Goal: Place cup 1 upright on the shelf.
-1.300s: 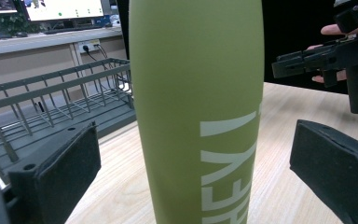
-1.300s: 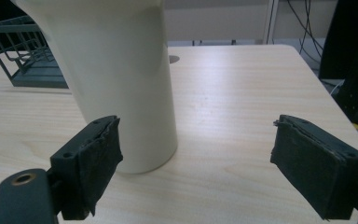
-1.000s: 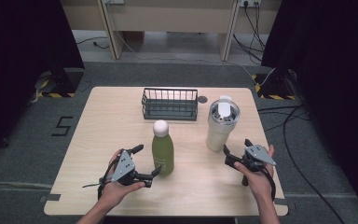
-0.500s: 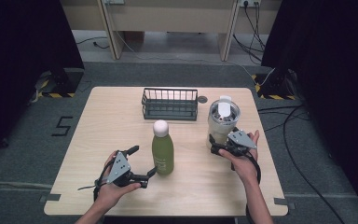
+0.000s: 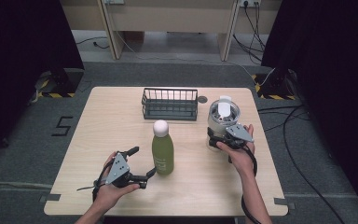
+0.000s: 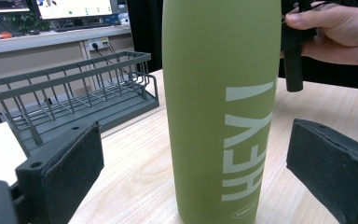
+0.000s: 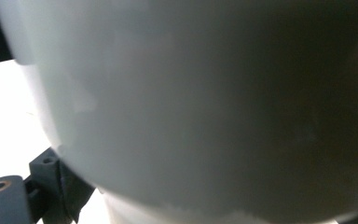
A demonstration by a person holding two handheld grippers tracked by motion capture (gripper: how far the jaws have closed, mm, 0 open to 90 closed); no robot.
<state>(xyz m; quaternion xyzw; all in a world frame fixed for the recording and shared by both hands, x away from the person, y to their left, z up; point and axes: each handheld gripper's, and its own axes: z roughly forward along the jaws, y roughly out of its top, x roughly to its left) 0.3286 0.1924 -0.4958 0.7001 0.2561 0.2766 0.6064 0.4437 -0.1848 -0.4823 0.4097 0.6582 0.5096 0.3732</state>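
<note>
Green bottle (image 6: 221,107) stands untouched between the spread left gripper (image 5: 142,164) jaws

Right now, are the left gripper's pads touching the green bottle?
Apart. The left gripper view shows wood grain between each pad and the green bottle; the left gripper straddles it, jaws open.

"HEY!" in pale letters up the green bottle (image 6: 221,112); a "5" on the floor (image 5: 62,126) left of the table

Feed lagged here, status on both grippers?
Left gripper open, jaws either side of green bottle, not touching. Right gripper at white tumbler, grip unclear. Wire basket behind, nothing blocking.
</note>
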